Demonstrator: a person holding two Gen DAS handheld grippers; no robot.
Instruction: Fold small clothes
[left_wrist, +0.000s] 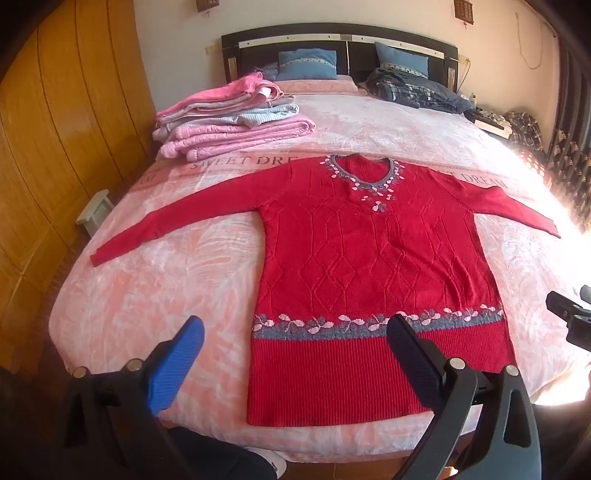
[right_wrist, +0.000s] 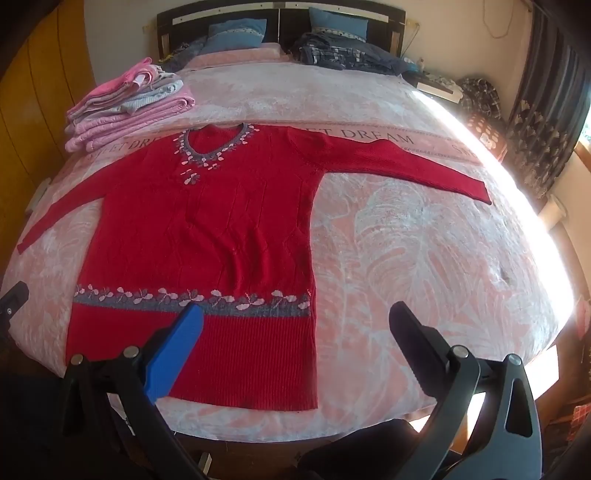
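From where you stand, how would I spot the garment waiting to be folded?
Look at the bed with the pink leaf-print cover. Spread flat near its foot lies a red knitted sweater, sleeves stretched out sideways. Unlike the folded pink pile behind it, it is unfolded, with grey-and-pink flower bands.

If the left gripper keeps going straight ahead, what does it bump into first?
Probably the red sweater. The left gripper is open and points over the sweater's bottom left corner, so it would likely meet the hem, or the bed cover just beside it. Depth is hard to judge here.
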